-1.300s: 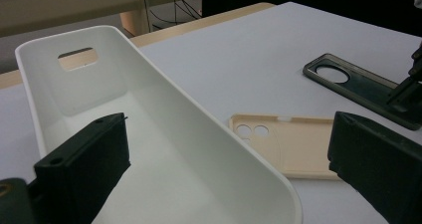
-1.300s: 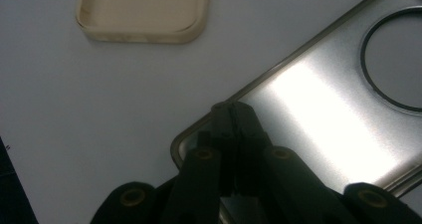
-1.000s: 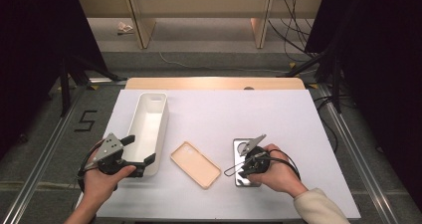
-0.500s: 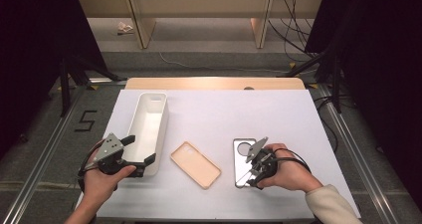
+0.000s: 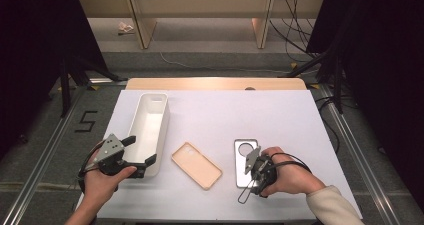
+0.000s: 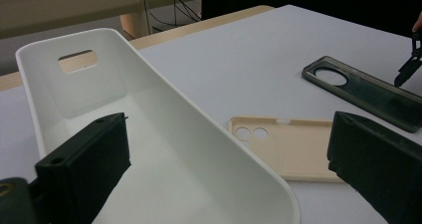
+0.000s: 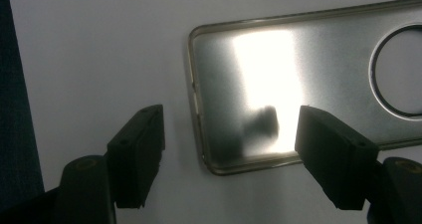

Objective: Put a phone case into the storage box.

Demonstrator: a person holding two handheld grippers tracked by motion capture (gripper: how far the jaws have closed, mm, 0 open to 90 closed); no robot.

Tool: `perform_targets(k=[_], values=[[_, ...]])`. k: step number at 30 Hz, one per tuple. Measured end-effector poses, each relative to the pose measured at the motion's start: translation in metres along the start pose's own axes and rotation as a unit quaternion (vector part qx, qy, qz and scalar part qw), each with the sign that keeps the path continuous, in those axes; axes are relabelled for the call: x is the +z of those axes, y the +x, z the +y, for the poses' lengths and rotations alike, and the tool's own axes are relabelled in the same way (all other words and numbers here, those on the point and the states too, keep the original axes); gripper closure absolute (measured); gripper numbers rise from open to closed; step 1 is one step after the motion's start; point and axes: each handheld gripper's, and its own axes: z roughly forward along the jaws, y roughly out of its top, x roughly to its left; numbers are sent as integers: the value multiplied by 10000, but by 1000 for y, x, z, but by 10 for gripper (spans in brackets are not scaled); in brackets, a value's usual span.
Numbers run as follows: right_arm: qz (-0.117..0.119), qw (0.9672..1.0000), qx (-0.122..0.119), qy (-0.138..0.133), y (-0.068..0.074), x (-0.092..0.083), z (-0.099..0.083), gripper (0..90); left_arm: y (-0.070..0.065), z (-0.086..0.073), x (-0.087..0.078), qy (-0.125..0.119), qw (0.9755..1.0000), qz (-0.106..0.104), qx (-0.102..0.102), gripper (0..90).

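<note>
A dark grey phone case lies flat on the white table, right of the middle. My right gripper points down over its near end. In the right gripper view the jaws have just been opening and stand wide, with the case's corner below and between them, untouched. A tan phone case lies to its left. My left gripper is open at the near end of a long white bin. The bin's side wall stands between its spread jaws.
The white tabletop has a wooden strip along its far edge. Metal rails run along both sides, and a stand with cables is at the back right. The bin holds nothing.
The right gripper's jaws have spread apart over the dark case, and that hand has eased slightly toward the near edge. The left hand and both cases have stayed put.
</note>
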Motion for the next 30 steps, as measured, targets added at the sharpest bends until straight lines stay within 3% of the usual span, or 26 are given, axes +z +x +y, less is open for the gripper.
perform_targets(k=[4,30], values=[[-71,9997,-184,175,2,1,2,302,0,0,0,3,10000,-1,1,25],[-260,9965,-540,576,1,16,26,353,-1,0,1,2,10000,-26,10,25]])
